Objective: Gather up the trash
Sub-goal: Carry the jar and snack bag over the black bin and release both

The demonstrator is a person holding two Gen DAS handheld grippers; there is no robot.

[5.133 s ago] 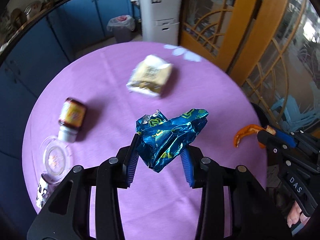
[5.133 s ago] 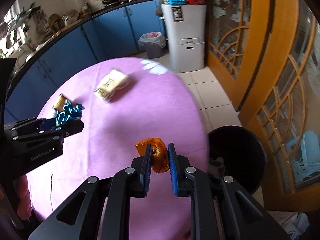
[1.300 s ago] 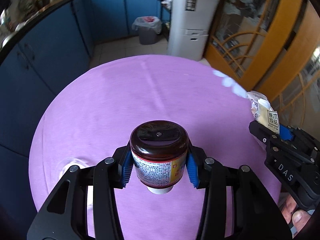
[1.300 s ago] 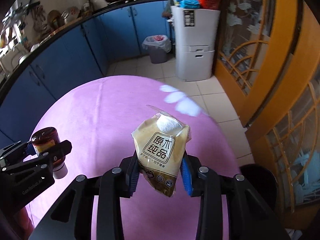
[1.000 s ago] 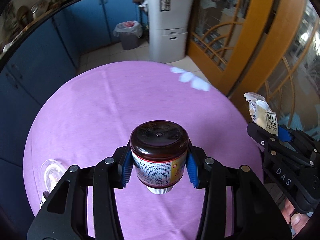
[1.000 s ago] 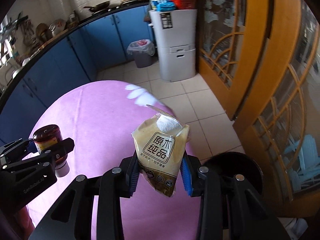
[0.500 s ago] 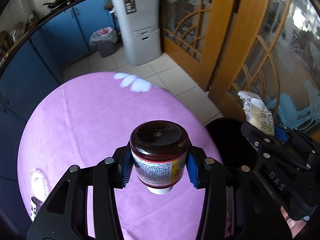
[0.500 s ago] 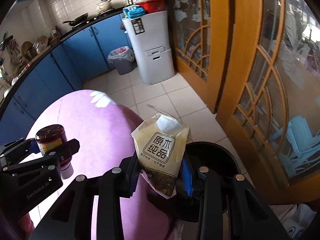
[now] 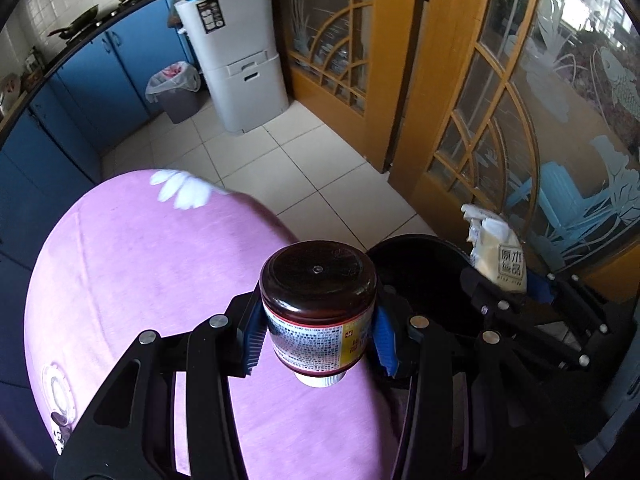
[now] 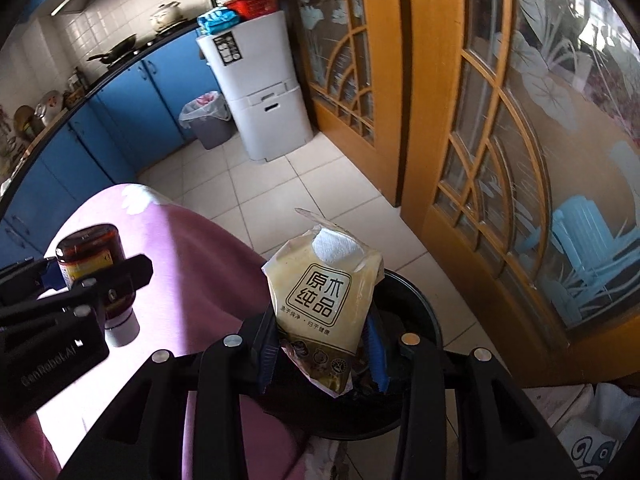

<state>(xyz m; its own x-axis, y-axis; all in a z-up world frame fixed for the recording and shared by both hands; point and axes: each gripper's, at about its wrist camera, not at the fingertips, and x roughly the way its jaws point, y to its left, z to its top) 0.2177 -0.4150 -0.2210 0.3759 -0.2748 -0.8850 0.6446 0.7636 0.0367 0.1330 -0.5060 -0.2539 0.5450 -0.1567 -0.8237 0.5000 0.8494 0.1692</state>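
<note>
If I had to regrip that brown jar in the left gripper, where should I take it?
Around the labelled body, as the left gripper does now: pads on opposite sides of the brown jar, coming side-on across its long axis. The straight round wall gives parallel faces; the narrow white cap and rounded base would probably slip.

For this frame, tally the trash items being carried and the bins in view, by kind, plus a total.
Dark brown glass jar with a white cap, held by the left gripper: 1
Beige tissue packet with printed label, held by the right gripper: 1
Black round bin beside the table: 1
Grey bin with a plastic liner by the blue cabinets: 1
Total: 4
</note>
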